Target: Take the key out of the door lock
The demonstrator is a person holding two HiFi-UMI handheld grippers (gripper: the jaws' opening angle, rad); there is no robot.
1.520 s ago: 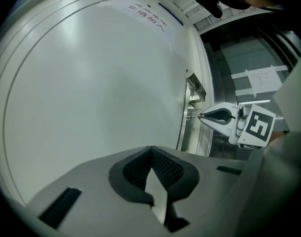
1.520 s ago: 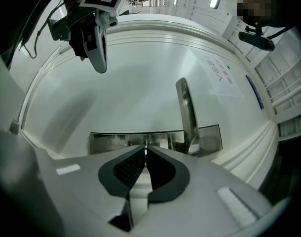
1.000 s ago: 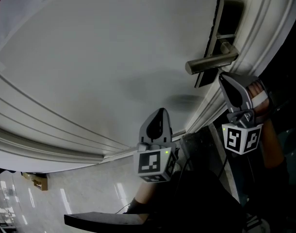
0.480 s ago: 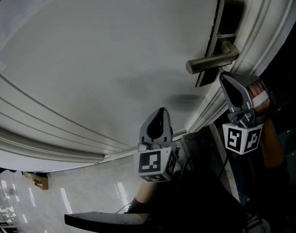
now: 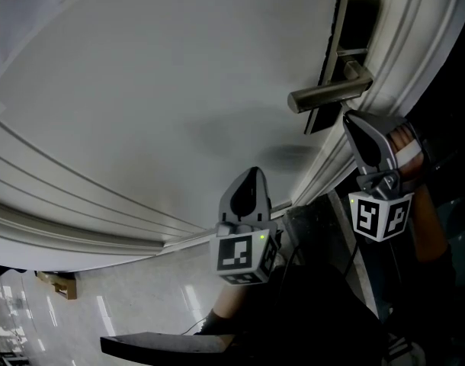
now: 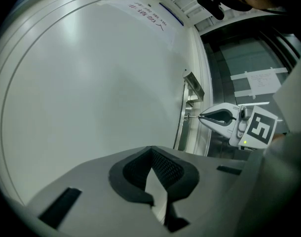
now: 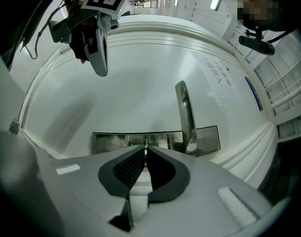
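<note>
**Right gripper pinches the key in the door lock**

A white door (image 5: 141, 90) fills the scene. At its far right edge, a metal lock plate (image 5: 354, 21) carries a lever handle (image 5: 328, 96). Just below the handle, the right gripper (image 5: 348, 119) points level at the plate. Its jaws are pinched nearly together on the thin key (image 6: 192, 116), which sticks out of the lock. The left gripper (image 5: 251, 174) hangs well apart to the left, facing the plain door panel, jaws together with nothing between them.
</note>
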